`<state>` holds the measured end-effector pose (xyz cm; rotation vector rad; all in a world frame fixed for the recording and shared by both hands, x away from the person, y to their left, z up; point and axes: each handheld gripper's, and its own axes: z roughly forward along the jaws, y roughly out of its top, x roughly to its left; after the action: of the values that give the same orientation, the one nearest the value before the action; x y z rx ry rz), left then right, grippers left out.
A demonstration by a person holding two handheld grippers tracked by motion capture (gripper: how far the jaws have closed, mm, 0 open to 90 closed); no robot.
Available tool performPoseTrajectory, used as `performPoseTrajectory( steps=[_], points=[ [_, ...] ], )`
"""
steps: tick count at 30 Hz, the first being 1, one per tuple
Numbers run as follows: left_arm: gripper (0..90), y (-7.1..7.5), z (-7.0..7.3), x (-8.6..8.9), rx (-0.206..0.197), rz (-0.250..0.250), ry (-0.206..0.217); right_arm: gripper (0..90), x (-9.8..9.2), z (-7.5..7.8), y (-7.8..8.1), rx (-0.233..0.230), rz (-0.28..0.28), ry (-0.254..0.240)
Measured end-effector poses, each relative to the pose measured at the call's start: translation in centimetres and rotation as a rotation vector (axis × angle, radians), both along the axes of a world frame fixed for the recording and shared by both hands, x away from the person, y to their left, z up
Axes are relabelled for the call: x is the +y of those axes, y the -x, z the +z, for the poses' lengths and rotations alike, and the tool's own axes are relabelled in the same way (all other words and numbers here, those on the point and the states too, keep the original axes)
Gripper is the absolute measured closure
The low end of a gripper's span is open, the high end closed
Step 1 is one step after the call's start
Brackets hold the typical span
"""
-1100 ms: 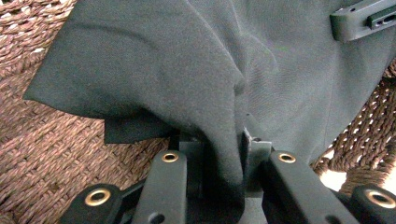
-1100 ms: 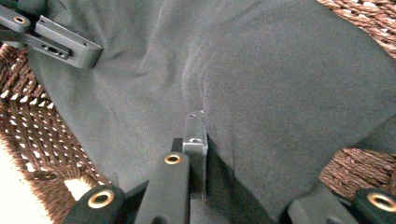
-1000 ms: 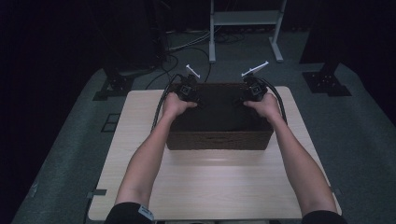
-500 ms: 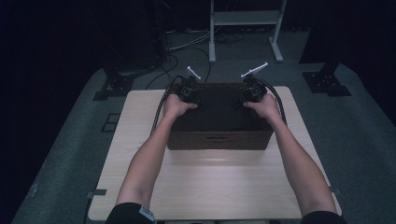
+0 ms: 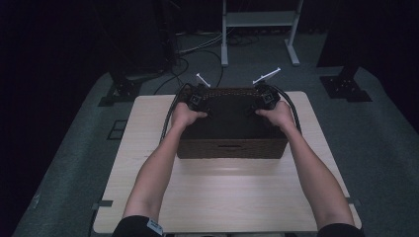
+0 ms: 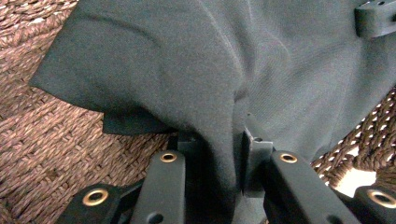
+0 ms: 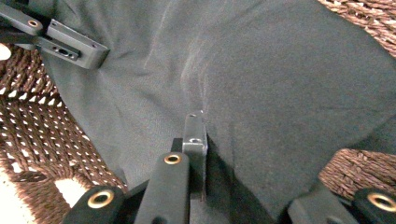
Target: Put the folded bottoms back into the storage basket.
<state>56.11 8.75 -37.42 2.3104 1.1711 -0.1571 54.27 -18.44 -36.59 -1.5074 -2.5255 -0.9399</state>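
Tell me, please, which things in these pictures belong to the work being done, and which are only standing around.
Part of the work:
- dark cloth, pinched in both grippers
- woven basket holding the cloth
- left gripper
- right gripper

Only standing around:
- wooden table, which merely bears the basket
- white metal stand on the floor behind
- cables on the floor

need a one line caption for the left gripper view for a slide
Left gripper shut on a fold of dark cloth inside a brown woven basket.
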Motion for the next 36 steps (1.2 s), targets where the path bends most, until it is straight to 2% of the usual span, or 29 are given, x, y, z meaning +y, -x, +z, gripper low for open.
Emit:
performPoseTrajectory(
  steps=[23,31,36],
  points=[
    [73.1,-0.4,-1.0,0.1,0.015,0.030,-0.026,74.0,0.0,-1.0,-0.3,0.018,-0.010,0.009],
    [68.5,-0.4,-1.6,0.8,0.018,0.070,-0.008,71.3,-0.3,-1.2,-0.4,0.023,-0.027,0.012],
    [65.2,-0.4,-1.6,1.0,0.015,0.079,-0.014,69.9,-0.6,-1.3,-0.4,0.020,-0.038,0.022]
  ],
)
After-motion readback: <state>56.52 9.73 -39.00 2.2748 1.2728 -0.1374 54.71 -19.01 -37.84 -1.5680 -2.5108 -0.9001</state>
